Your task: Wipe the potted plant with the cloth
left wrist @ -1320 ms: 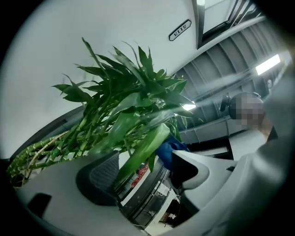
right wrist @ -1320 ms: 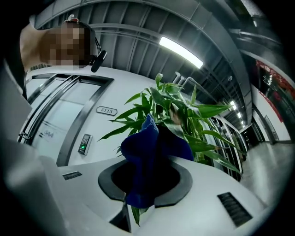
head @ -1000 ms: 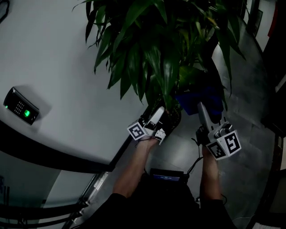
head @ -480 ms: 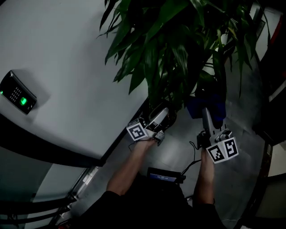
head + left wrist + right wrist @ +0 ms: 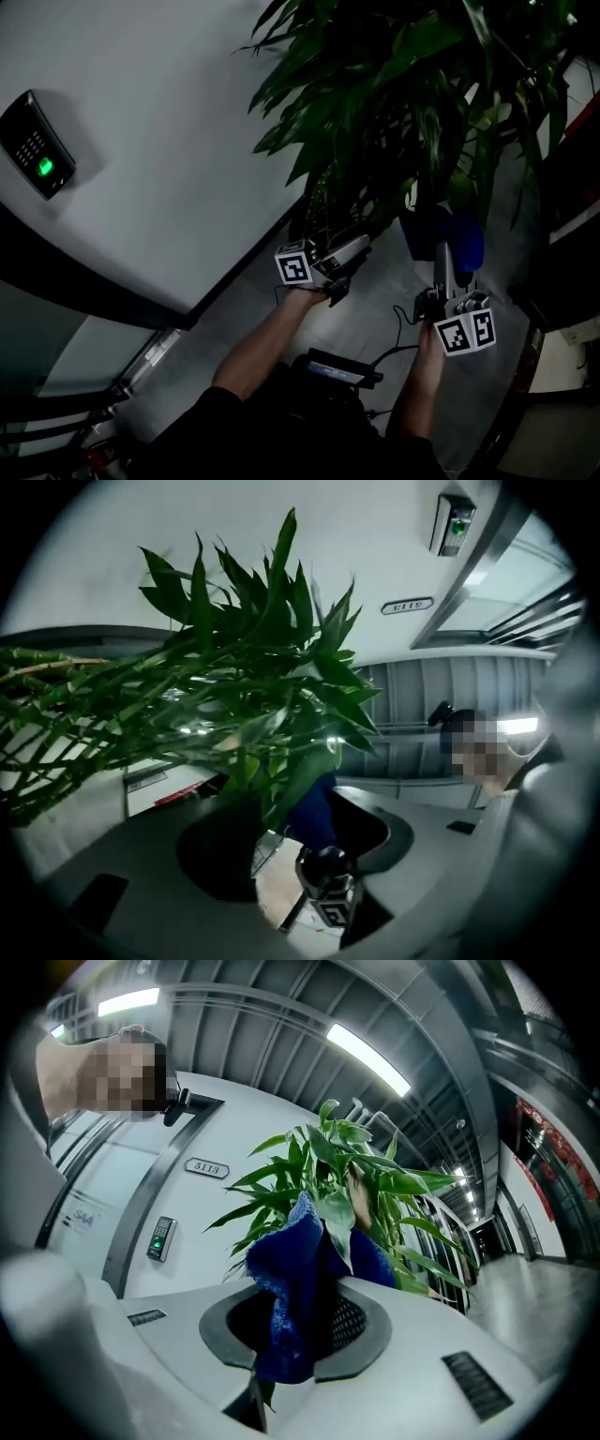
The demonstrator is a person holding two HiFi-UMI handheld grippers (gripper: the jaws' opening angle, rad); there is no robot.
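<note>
1. One broad pale wall [image 5: 169, 141] fills the left of the head view. The potted plant [image 5: 422, 103] stands close against it, with long green leaves spilling over both tools.
2. Left gripper [image 5: 361, 246] is pushed up under the foliage. Its jaws have just been closing in and a hanging leaf [image 5: 305, 780] dips between them, but they stand apart with floor showing through, so nothing is clamped.
3. Right gripper [image 5: 441, 253] is clenched on the blue cloth [image 5: 286, 1297], and the cloth is folded round a wrapped leaf [image 5: 336, 1218] on the plant's near side.
4. Keypad [image 5: 37, 157] sits on the wall with a green light glowing.
5. Door plate [image 5: 206, 1167] reads "5113".
</note>
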